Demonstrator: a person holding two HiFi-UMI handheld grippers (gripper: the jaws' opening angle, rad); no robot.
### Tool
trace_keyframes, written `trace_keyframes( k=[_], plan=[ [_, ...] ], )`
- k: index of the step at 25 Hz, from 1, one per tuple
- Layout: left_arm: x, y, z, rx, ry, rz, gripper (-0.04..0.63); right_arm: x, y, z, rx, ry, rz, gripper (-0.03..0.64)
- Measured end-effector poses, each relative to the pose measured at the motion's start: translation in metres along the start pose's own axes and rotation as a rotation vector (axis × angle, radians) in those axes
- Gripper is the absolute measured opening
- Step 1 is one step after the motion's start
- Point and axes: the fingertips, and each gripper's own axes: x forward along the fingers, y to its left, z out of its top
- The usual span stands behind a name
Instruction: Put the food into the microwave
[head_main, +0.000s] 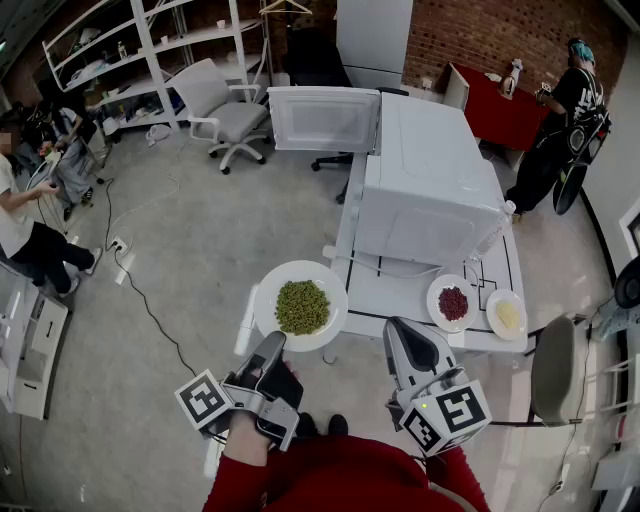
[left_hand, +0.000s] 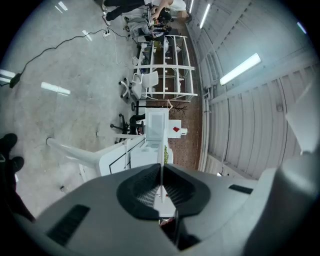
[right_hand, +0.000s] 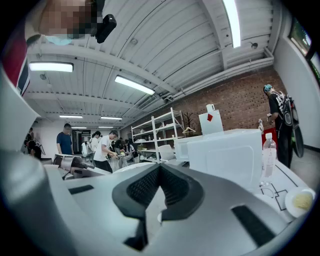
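Note:
A white plate (head_main: 268, 290) heaped with green peas (head_main: 302, 307) hangs in the air just left of the white table (head_main: 400, 300). My left gripper (head_main: 272, 346) is shut on its near rim; in the left gripper view the rim shows as a thin white edge (left_hand: 161, 172) pinched between the pads. The white microwave (head_main: 425, 190) stands on the table with its door (head_main: 322, 118) swung open to the left. My right gripper (head_main: 405, 335) hovers at the table's front edge, shut, and nothing shows between its pads (right_hand: 172, 187). It looks toward the microwave (right_hand: 225, 155).
On the table's near right corner sit a plate of red beans (head_main: 453, 302) and a plate of yellow food (head_main: 507, 314), with a water bottle (head_main: 490, 235) behind them. An office chair (head_main: 225, 110) stands back left, cables cross the floor, and a person (head_main: 555, 130) stands back right.

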Motion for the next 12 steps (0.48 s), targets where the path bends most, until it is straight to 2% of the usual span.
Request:
trace_keyframes(
  k=[12],
  plan=[
    [0.0048, 0.0031, 0.0019, 0.009, -0.019, 0.016, 0.023, 0.0035, -0.0029, -0.0027, 0.01, -0.002, 0.032, 0.014]
  ],
)
